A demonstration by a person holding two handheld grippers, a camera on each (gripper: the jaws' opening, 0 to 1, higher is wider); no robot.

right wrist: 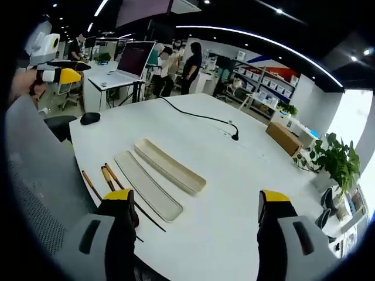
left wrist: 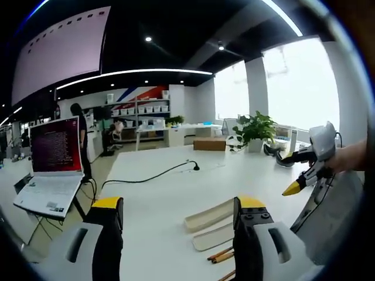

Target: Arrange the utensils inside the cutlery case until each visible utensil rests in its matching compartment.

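Case base [right wrist: 170,167], lid [right wrist: 147,185] and chopsticks [right wrist: 111,178] lie side by side on table [right wrist: 234,193]

Both views low over the white table [left wrist: 164,199], facing opposite ways, sharing the cutlery case [right wrist: 170,167].

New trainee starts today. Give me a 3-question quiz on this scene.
1. True or false: the case already holds the utensils.
2. Which tongs are open? A) left only B) right only C) both
3. Fill in: the lid lies between the case and the ____.

Key
1. False: they lie on the table, beside the lid.
2. C: the left tongs and the right tongs both stand wide apart, holding nothing.
3. utensils
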